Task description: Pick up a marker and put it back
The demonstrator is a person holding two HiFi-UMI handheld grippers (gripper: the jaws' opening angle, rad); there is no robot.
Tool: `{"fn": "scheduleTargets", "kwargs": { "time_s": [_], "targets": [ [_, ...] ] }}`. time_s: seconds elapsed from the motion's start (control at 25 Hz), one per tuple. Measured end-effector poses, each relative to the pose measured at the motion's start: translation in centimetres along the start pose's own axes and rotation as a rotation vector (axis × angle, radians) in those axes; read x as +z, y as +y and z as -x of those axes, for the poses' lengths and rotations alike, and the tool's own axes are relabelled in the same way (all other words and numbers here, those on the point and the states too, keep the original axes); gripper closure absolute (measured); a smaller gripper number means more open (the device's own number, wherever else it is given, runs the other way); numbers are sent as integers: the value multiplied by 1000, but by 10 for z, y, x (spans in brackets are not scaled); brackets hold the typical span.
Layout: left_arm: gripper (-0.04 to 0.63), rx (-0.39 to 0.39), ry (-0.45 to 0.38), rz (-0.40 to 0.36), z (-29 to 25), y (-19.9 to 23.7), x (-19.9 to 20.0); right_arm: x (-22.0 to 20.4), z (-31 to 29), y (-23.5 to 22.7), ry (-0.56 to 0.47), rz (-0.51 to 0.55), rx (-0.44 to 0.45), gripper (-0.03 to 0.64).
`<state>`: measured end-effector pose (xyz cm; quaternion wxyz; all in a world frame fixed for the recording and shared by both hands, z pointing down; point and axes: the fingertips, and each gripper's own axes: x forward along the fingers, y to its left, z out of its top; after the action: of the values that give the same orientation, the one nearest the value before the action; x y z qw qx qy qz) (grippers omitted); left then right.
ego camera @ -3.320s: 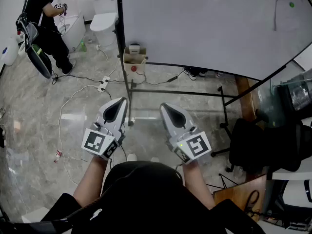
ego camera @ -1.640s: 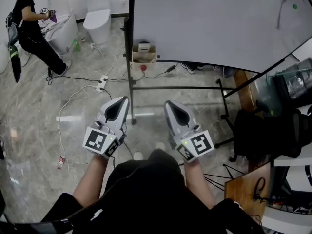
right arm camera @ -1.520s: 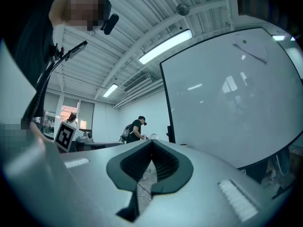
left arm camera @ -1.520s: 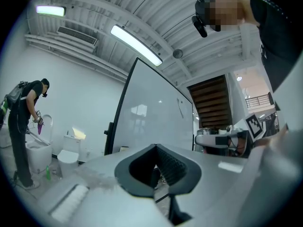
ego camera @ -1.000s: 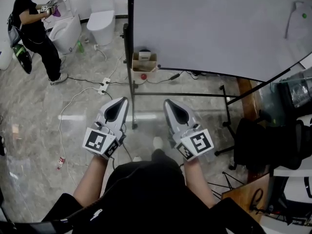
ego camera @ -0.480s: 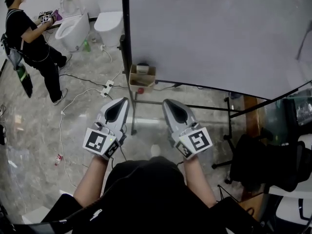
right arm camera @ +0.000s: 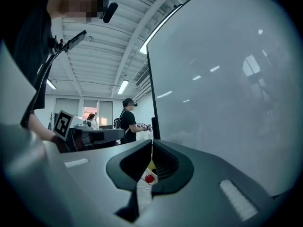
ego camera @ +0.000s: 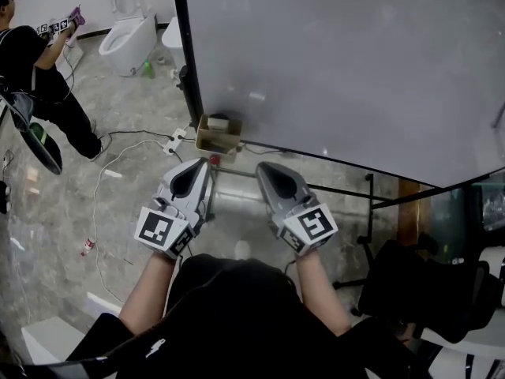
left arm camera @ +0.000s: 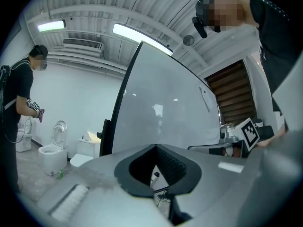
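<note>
Both tongs are closed and hold nothing. The left tongs (ego camera: 200,163) and the right tongs (ego camera: 265,166) are kept level, side by side in front of my operator's body, and in each gripper view the tips meet with only the empty hollow behind them.

They face the big whiteboard (ego camera: 339,61), which stands on a frame over the marble floor (ego camera: 118,204). A cardboard box (ego camera: 217,135) sits at the foot of the frame, just ahead of the tongs.

I cannot find the marker with certainty. Through the hollow of the left tongs I see a small white stick (left arm camera: 155,176) with a dark end, low beside the board (it may be the marker, but it is too small to say).

Far to the left another person (ego camera: 35,61) works near a toilet (ego camera: 130,30); this is not part of my task.

My judgement: the task is at its beginning. Nothing is picked up yet. The approach, the grasp, the lift and the putting back are all left.
</note>
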<state>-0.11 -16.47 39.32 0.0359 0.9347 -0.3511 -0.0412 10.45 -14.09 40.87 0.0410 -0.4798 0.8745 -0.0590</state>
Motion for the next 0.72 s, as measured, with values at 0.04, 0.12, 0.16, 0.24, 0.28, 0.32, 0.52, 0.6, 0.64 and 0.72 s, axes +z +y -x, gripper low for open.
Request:
{"fn": "scheduleTargets", "kwargs": {
  "time_s": [0.04, 0.12, 0.16, 0.24, 0.28, 0.32, 0.52, 0.6, 0.64, 0.72],
  "targets": [
    [595, 13, 5, -2, -3, 1, -1, -2, -3, -3, 7, 0, 17, 604],
    [595, 43, 17, -6, -7, 4, -4, -7, -9, -7, 21, 3, 46, 601],
    [595, 53, 16, -6, -8, 5, -5, -10, -12, -8, 29, 3, 59, 600],
    [595, 64, 13, -8, -9, 6, -8, -15, -18, -11, 45, 1, 83, 586],
    [595, 68, 16, -10, -10, 8, -10, -17, -21, -12, 51, 0, 93, 575],
    [595, 73, 20, -10, -11, 9, -11, -18, -24, -12, 55, -1, 103, 569],
    [595, 91, 41, -6, -17, 24, -11, -23, -42, -15, 77, 3, 124, 542],
    [595, 81, 29, -5, -20, 31, -8, -26, -50, -16, 87, 10, 121, 525],
    [595, 73, 26, -3, -20, 33, -6, -27, -53, -16, 90, 11, 118, 517],
    [595, 62, 34, 4, -22, 38, -5, -28, -59, -15, 94, 12, 112, 502]
  ]
}}
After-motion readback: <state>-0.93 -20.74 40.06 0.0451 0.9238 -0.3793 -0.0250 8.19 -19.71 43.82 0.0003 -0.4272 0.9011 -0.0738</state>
